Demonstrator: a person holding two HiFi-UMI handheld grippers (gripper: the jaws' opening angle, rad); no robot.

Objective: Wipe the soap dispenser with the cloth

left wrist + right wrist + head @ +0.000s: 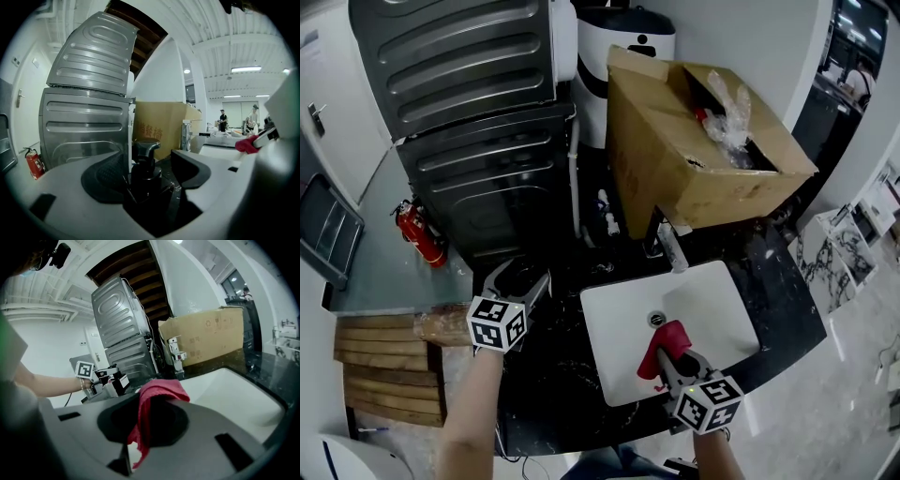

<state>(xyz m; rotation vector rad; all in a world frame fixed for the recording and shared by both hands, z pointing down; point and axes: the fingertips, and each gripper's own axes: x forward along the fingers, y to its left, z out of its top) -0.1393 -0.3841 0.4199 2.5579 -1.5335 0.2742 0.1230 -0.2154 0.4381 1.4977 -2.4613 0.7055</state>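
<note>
A black pump soap dispenser point(146, 149) stands upright on the dark counter between the jaws of my left gripper point(149, 174). The jaws stand wide, with a gap on each side of the bottle. In the head view the left gripper point(519, 281) sits left of the white sink point(717, 286), and the bottle is hard to make out against the black top. My right gripper point(668, 349) is over the sink's front part, shut on a red cloth point(667, 339). The cloth point(157, 392) drapes over the right gripper's point(151, 423) jaws.
A large open cardboard box point(694, 159) stands on the counter behind the sink, with the faucet point(672, 246) in front of it. A grey ribbed appliance point(478, 122) rises at the back left. A red fire extinguisher point(420, 232) and wooden boards point(389, 366) lie at the left.
</note>
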